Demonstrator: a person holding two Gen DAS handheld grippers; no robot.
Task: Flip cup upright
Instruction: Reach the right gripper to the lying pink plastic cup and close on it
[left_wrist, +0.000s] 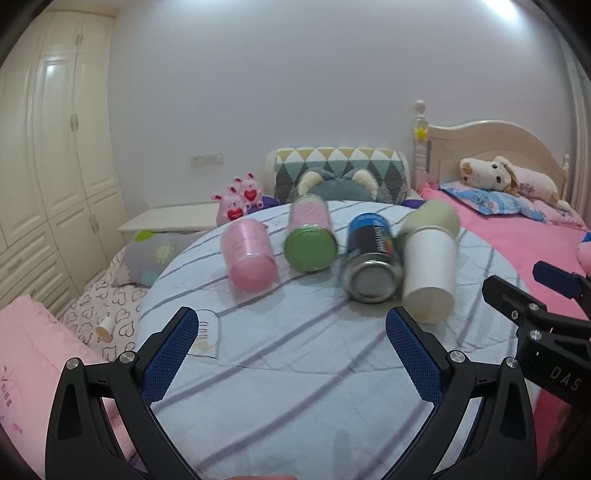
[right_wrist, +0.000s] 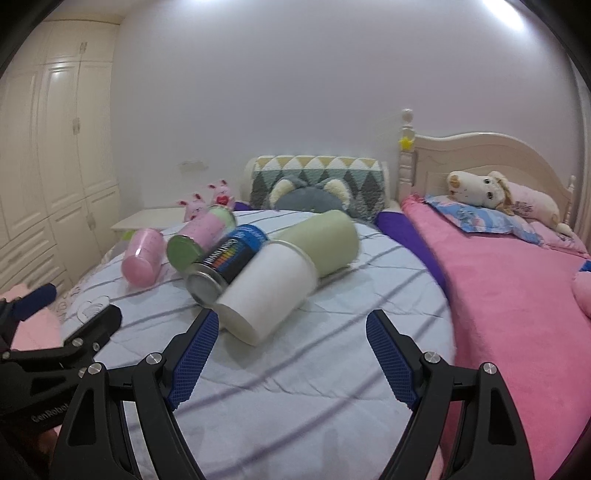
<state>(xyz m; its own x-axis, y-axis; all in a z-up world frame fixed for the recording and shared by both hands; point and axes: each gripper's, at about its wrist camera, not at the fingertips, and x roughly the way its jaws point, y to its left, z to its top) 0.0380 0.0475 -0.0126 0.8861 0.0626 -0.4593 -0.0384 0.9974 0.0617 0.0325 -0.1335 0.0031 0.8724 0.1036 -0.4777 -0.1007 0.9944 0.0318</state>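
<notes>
I saw the white cup (right_wrist: 266, 286) lying on its side on the round striped surface (right_wrist: 295, 387), its closed base toward my cameras and its mouth against a pale green cup (right_wrist: 327, 240) that lay on its side behind it. Just left of the white cup, touching it, a blue-and-black can (right_wrist: 225, 266) lay on its side. Further left of the white cup lay a pink bottle with a green end (left_wrist: 310, 236), then a pink cup (left_wrist: 249, 254), also tipped over.

My right claw (right_wrist: 291, 332) hung just short of the white cup, fingers spread wide and holding nothing, its left pad (right_wrist: 195, 354) near the cup's base. My left claw (left_wrist: 291, 328) was likewise apart and empty, in front of the can.

Beyond the white cup sat a triangle-patterned cushion (right_wrist: 317, 177); right of it lay a pink bed (right_wrist: 517, 280) with a plush toy (right_wrist: 491, 188).
</notes>
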